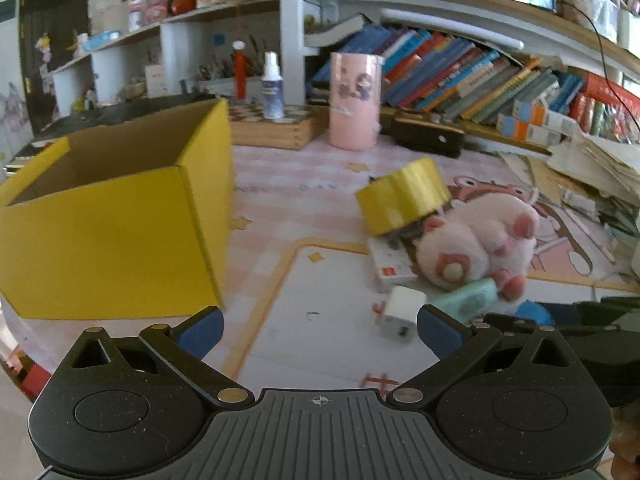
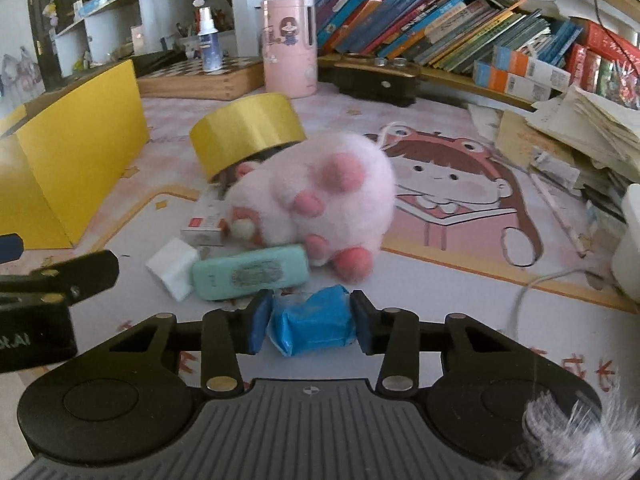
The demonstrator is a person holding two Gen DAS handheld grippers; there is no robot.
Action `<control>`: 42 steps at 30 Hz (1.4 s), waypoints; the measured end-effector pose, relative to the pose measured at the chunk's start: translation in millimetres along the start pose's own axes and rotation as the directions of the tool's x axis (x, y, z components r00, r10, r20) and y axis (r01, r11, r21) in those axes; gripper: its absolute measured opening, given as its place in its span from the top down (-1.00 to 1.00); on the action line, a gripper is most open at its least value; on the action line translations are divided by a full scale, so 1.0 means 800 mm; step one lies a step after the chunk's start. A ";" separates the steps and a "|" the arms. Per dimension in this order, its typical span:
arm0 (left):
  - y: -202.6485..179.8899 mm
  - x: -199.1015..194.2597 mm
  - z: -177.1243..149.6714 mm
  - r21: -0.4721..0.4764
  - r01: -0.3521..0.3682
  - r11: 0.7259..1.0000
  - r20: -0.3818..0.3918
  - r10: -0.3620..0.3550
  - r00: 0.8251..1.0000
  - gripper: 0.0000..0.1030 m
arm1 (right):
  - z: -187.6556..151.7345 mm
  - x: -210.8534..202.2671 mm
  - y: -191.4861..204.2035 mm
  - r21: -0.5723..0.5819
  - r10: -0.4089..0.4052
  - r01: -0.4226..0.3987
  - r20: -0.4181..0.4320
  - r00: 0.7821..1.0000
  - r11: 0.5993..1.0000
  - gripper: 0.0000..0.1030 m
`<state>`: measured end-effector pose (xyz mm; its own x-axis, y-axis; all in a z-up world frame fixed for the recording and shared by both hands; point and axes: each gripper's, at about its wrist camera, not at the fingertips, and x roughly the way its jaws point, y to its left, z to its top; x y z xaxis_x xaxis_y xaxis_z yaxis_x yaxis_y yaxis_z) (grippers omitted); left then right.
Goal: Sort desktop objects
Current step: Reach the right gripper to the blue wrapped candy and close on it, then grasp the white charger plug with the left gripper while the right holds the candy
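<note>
Squeezing in on a small blue packet, the right hand-held gripper has one blue pad on each side of it. The pads touch the packet's two ends, and the wrapper looks a bit crinkled there, so I think the grip is on. The packet sits low on the tabletop, just in front of a mint green case.

The packet looks soft and light, like a pack of tissues. It will squash if it is pinched hard, and the shiny wrapper may be slippery. Holding it across the middle, as now, seems the best way.

The left hand-held gripper is wide apart and holds nothing. A white cube sits near its right pad. The cube looks hard and light, with flat sides that are easy to pinch.

A fluffy pink plush toy lies behind the case. It is soft and will give way. A roll of yellow tape leans on top of the pile. It is stiff and round, so it could roll.

The yellow box stands open on the left, maybe where the things go.
</note>
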<state>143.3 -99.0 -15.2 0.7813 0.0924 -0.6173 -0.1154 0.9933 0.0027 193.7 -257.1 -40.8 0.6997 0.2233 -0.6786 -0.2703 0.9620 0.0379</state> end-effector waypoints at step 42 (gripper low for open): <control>-0.049 0.004 0.007 0.038 0.021 0.999 -0.084 -0.017 0.996 0.54 | -0.007 -0.041 -0.041 -0.037 0.088 -0.086 0.045 0.995 0.996 0.24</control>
<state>153.9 -137.5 -12.5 0.7290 0.0689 -0.6811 -0.0757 0.9969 0.0199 175.8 -297.0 -23.6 0.7020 0.3138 -0.6393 -0.3537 0.9328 0.0695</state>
